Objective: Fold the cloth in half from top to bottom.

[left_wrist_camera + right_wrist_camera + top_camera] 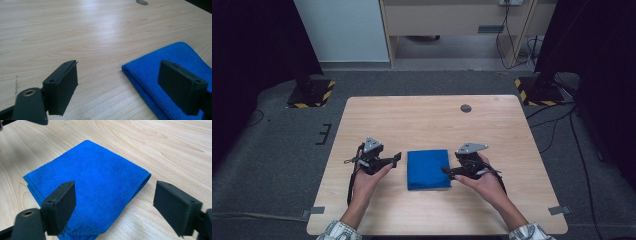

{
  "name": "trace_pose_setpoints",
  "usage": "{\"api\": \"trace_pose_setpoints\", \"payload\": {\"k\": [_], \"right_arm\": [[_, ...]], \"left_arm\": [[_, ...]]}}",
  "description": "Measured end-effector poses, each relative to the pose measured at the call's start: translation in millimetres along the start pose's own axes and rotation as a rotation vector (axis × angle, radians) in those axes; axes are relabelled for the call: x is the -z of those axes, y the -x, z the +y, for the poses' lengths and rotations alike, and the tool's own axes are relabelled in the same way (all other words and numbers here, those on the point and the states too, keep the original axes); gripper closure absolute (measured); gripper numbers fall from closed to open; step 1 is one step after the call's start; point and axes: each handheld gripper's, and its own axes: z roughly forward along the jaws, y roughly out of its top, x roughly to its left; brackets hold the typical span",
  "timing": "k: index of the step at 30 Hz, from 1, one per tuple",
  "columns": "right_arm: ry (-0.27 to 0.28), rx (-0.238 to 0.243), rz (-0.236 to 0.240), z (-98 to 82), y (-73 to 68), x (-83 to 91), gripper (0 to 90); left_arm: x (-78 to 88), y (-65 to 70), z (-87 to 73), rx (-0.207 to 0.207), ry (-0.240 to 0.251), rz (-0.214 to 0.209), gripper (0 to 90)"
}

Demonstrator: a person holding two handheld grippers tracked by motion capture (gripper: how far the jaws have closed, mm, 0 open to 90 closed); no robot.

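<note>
- My left gripper [396, 159] sits just beside the left edge of the blue cloth [428, 169], its jaws standing apart with nothing between them.
- My right gripper [447, 171] is at the cloth's right edge, jaws likewise spread wide and empty, hanging over the cloth without pressing on it.
- The cloth lies folded flat into a neat square near the front middle of the desk [427, 120], between my two hands; I judge the fold is finished and I have let go so it rests undisturbed.
- A small round grommet [466, 108] sits in the desk farther back.
- I can read no brand, label or writing on the cloth or desk.
</note>
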Motion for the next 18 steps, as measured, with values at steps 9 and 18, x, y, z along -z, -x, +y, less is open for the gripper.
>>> {"api": "trace_pose_setpoints", "payload": {"k": [9,18], "right_arm": [[0.015,0.006,-0.013,7.8,3.0,3.5,10.1],[0.040,0.005,-0.020,13.9,9.0,12.2,8.7]], "left_arm": [[-1.1,5.2,0.0,-0.045,-0.014,0.001,8.4],[0.3,10.0,0.7,-0.069,-0.022,0.004,7.1]]}}
